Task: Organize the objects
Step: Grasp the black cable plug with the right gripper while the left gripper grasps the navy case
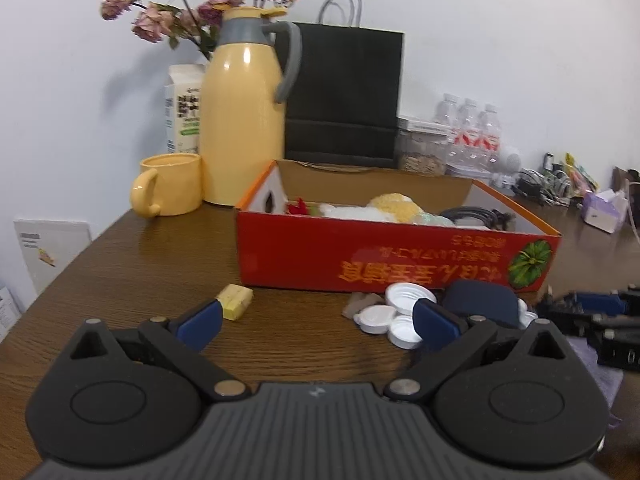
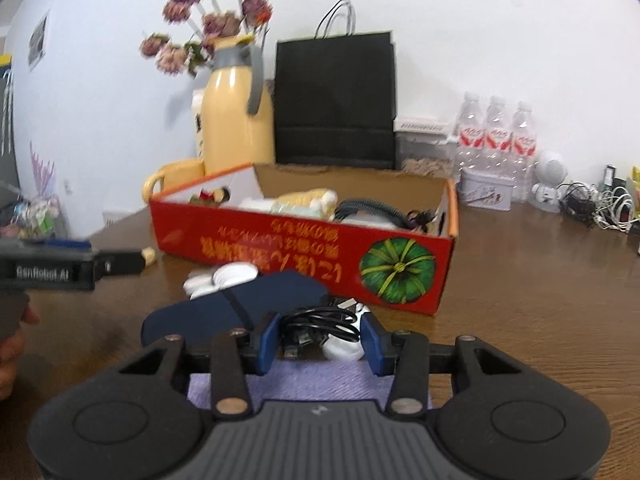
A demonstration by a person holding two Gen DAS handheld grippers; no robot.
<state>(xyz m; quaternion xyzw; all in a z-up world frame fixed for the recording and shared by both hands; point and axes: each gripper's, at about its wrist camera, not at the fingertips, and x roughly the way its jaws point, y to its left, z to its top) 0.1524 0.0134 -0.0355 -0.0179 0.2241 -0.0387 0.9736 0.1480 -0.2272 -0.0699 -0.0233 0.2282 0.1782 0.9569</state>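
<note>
A red cardboard box (image 1: 360, 256) stands open on the wooden table; it also shows in the right wrist view (image 2: 280, 248). It holds soft toys (image 1: 392, 204) and a black cable (image 2: 372, 210). In front of it lie white caps (image 1: 384, 314), a dark blue case (image 2: 240, 308) and a small yellow block (image 1: 235, 301). My left gripper (image 1: 316, 320) is open and empty above bare table. My right gripper (image 2: 320, 340) has its jaws around a coiled black cable with a white charger (image 2: 320, 328), which lies on a purple cloth (image 2: 312, 384); I cannot tell whether they press it.
A yellow thermos jug (image 1: 244, 120), a yellow mug (image 1: 170, 184), a black paper bag (image 1: 344, 92) and dried flowers (image 1: 200, 0) stand behind the box. Water bottles (image 2: 496, 140), a tin (image 2: 486, 192) and tangled cables (image 2: 596, 204) sit at the back right.
</note>
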